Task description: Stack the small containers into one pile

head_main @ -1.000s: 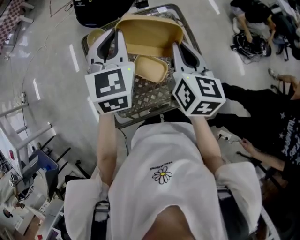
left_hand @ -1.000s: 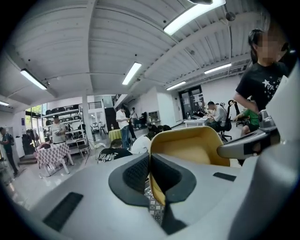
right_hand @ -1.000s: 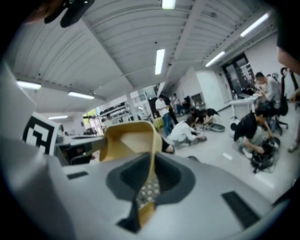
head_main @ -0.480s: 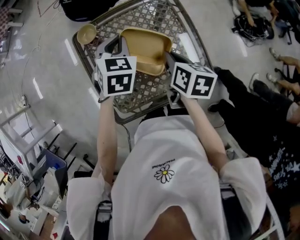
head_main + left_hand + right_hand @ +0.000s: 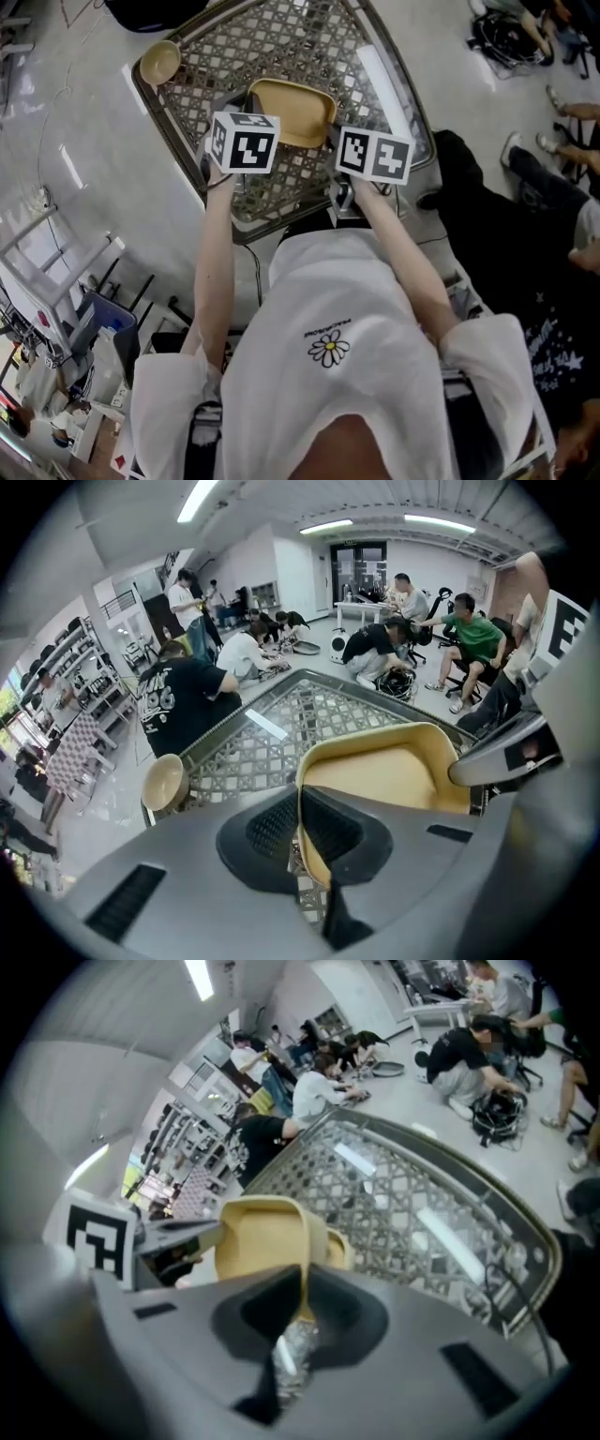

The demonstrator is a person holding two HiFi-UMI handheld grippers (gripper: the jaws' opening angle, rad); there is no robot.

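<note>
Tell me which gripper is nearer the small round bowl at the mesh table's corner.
Left. The left gripper, shut on the tan tray, holds the rim toward the bowl; the right gripper holds the opposite rim, farther off.

Your left tool and right tool are matt grey plastic with ribbed black pads, the tan rectangular container clamped in them and the small round bowl look like smooth matt plastic, and the table top is open metal lattice.

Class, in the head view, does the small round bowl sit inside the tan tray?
No, the round bowl sits alone at the table corner, apart from the tan tray.
</note>
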